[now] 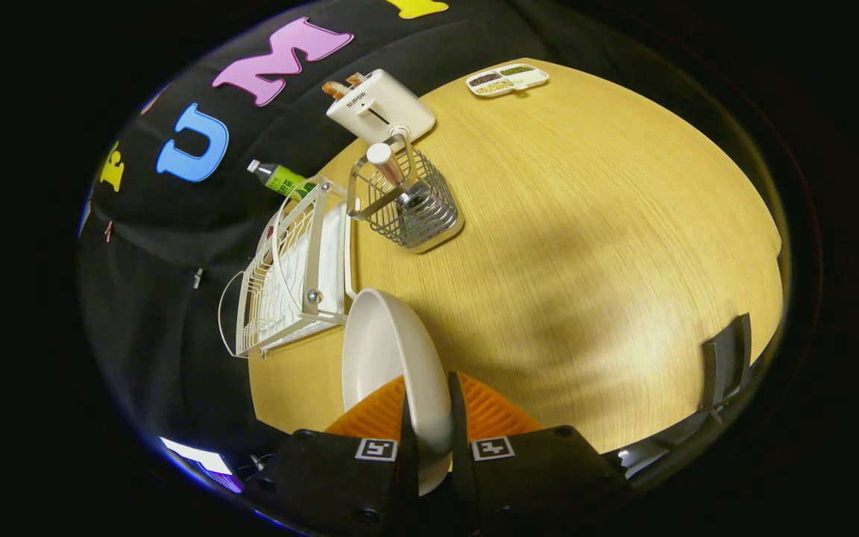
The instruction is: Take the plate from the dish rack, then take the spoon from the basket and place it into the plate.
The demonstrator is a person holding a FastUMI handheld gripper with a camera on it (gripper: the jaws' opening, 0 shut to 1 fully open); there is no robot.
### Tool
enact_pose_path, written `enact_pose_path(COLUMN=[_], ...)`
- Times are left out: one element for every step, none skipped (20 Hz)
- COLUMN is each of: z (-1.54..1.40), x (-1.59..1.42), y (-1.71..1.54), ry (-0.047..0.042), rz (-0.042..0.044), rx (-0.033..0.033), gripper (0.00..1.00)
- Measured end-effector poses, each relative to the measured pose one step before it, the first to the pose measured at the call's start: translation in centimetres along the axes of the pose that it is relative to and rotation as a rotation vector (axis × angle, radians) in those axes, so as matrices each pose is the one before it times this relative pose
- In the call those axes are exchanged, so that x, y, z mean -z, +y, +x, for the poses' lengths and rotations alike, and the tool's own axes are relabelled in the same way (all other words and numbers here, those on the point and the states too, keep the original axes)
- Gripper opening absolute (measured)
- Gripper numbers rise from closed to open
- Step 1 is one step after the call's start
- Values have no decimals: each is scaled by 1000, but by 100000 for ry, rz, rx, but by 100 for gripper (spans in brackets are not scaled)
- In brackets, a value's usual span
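Observation:
A white plate (388, 358) stands on edge between my two orange fingers (373, 412), held above the wooden table (586, 261). My gripper (427, 418) is shut on the plate's rim. Just beyond the plate, to the left, the white wire dish rack (288, 272) sits at the table's edge. Further ahead stands a wire basket (408, 200) holding a spoon (388, 165) with a white handle end pointing up.
A white toaster (379, 107) with bread in it stands beyond the basket. A green bottle (278, 177) lies behind the rack. A small divided tray (507, 79) rests at the table's far side. A dark bracket (728, 358) sits at the right table edge.

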State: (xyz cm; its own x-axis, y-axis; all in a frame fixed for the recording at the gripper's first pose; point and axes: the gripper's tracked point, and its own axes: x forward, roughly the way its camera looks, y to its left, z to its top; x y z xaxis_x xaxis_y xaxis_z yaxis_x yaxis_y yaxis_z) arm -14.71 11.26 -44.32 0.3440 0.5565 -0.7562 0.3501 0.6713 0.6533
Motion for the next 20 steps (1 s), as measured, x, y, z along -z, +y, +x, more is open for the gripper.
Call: enact_pose_path(z=[417, 402, 213, 308, 363, 203, 280, 49, 108, 5, 157, 303, -27, 85, 59, -45, -171, -281, 43, -222], x=[273, 103, 19, 21, 70, 23, 86, -103, 21, 12, 94, -77, -73, -136, -66, -361, -292, -299, -224, -433], y=[-60, 93, 107, 80, 112, 34, -80, -46, -108, -100, -178, -136, -182, -501, -625, -464, -277, -326, -125, 7], ry=[174, 157, -170, -53, -538, -201, 70, -156, 111, 212, -252, -96, -365, -550, -691, -1650, -1400, -827, -959, -1106], rz=[-165, 1182, 2082, 1617, 836, 236, -3, 252, 739, 906, 1017, 1215, 1070, 561, -60, -102, -231, -608, -55, 540], rx=[-81, -1177, -447, -433, -554, -250, 100, -223, -125, 27, 182, 191, 520, 2146, 2432, 2075, 1502, 988, 183, -660], gripper=[21, 21, 21, 21, 21, 21, 21, 21, 21, 22, 22, 23, 23, 24, 25, 28, 29, 27, 27, 33])
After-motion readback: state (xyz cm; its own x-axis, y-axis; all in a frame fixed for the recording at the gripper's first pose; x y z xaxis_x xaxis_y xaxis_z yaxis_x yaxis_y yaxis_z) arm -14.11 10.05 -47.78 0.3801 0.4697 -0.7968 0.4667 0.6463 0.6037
